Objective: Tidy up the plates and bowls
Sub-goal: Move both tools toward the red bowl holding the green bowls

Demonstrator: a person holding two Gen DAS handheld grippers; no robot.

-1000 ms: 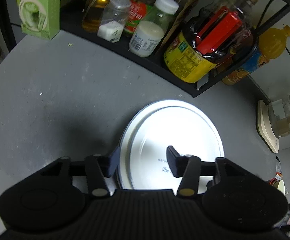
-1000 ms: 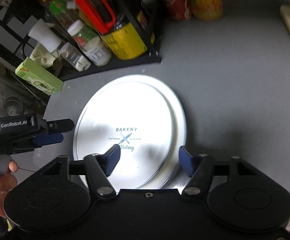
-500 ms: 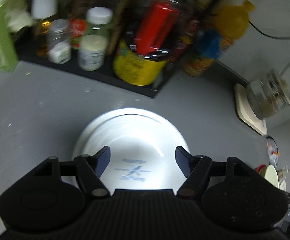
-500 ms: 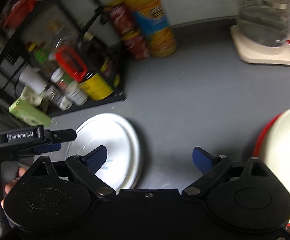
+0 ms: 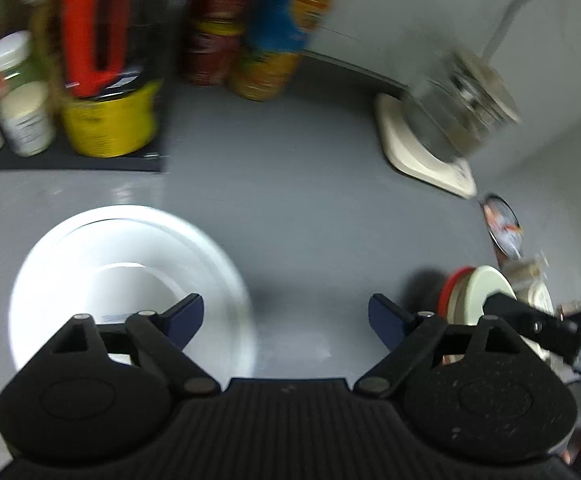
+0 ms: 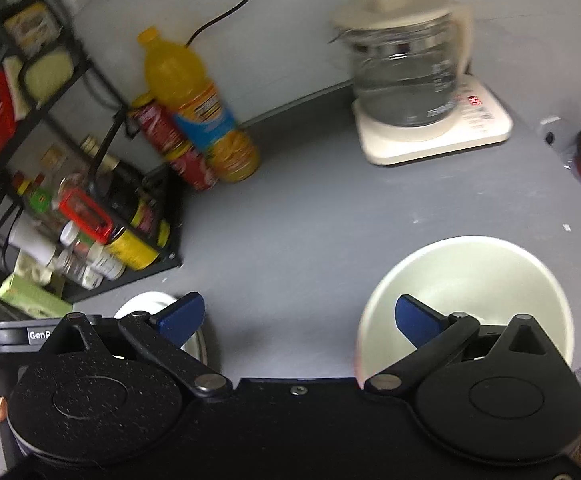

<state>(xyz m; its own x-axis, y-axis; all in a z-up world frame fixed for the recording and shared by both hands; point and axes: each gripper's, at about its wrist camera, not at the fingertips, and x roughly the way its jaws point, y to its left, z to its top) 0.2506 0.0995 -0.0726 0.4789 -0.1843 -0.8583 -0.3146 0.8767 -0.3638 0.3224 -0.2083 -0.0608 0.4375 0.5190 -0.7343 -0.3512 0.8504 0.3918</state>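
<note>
Grey countertop (image 5: 290,208) fills the left wrist view, much of it blurred. Left gripper (image 5: 286,314): jaws spread and opening, with only bare counter between them. The white plate stack (image 5: 90,264) lies flat at lower left, partly under the left fingertip (image 5: 186,314), which does not appear to touch it. Judged stiff, glazed and breakable; the surface is probably slippery, so take hold across the raised rim rather than on the flat face. At right edge, a cream bowl with a red rim (image 5: 474,300) stands on the counter, partly hidden behind the other tool. A black rack of bottles (image 5: 90,92) occupies the upper left, near the plates; a glass kettle on its base (image 5: 442,128) sits at upper right. In the right wrist view, the right gripper (image 6: 296,314) is spread wide, its jaws opening, nothing between them. The cream bowl (image 6: 470,280) sits at lower right, and the right fingertip (image 6: 414,316) overlaps its near rim in the picture; contact cannot be confirmed. Judged rigid, fairly light and chippable; pinch one wall at the rim. The plate stack shows only as a sliver at lower left. An orange juice bottle (image 6: 194,100) and a red can (image 6: 174,144) stand against the wall, well apart from the bowl. Counter between bowl and plates appears unobstructed.
</note>
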